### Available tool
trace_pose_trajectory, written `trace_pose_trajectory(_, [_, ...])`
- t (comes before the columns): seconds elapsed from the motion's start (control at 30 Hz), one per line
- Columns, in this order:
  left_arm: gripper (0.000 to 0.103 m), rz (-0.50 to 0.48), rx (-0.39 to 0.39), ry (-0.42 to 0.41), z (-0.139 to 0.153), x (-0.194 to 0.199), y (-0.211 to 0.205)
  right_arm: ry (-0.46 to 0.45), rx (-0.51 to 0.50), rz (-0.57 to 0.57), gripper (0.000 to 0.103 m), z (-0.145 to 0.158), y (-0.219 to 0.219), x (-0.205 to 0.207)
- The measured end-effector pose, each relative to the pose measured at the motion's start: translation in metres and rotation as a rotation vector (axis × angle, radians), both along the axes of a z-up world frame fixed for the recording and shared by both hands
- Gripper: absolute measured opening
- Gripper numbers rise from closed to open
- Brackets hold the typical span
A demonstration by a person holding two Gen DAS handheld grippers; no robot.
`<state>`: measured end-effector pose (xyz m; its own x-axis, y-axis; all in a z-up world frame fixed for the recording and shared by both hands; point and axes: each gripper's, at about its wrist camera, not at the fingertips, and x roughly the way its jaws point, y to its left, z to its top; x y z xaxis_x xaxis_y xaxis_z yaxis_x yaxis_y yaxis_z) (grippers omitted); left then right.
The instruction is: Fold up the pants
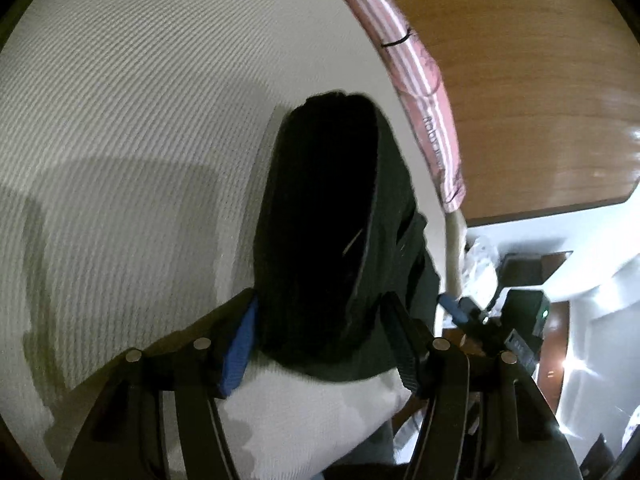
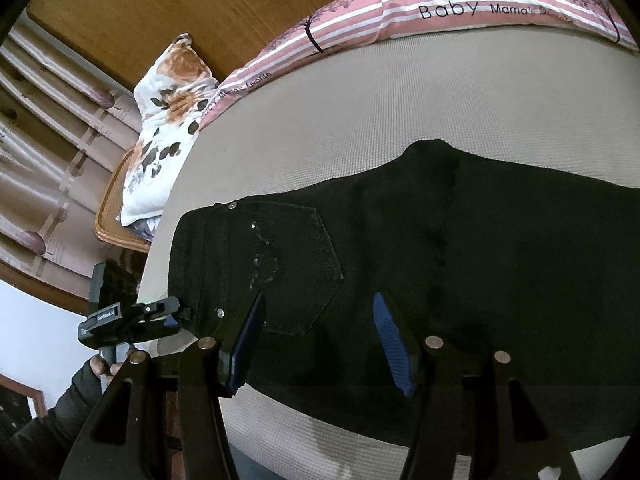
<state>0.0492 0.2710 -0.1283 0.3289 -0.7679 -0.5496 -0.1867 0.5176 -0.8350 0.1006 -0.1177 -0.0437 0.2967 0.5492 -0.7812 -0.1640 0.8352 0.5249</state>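
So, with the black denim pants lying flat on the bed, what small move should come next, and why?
Probably lower the right gripper and close it on the black denim pants. Its jaws stand open above the near edge by the back pocket, nothing is pinched, and the left gripper sits at the waistband.

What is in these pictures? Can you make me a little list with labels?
pants: black pants, spread on the bed
pocket: back pocket facing up
left gripper: open, over one end of the pants
right gripper: open, over the pocket
pillows: pink striped pillow and flowery pillow by the headboard
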Motion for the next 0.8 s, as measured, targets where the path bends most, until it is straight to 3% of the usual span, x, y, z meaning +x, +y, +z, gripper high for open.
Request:
trace_pose_trajectory(0.13, [0.056,0.03,-0.013,-0.005,-0.006,0.02,0.001,-0.005,-0.006,0.015,0.054,0.001,0.006,0.0])
trace_pose_trajectory(0.37, [0.056,0.015,0.039,-0.038,-0.002,0.047,-0.017,-0.006,-0.007,0.012,0.054,0.001,0.009,0.001])
trace_pose_trajectory(0.53, [0.03,0.011,0.17,-0.072,0.006,0.04,-0.029,-0.01,-0.003,-0.014,0.054,0.002,-0.001,-0.001])
trace_pose_trajectory(0.67, [0.018,-0.001,0.292,-0.087,0.027,0.037,-0.043,-0.013,-0.026,-0.05,0.054,-0.001,-0.018,-0.003])
trace_pose_trajectory(0.8, [0.016,0.027,0.267,-0.1,0.053,0.03,-0.051,-0.007,-0.038,-0.098,0.054,-0.005,-0.044,-0.01])
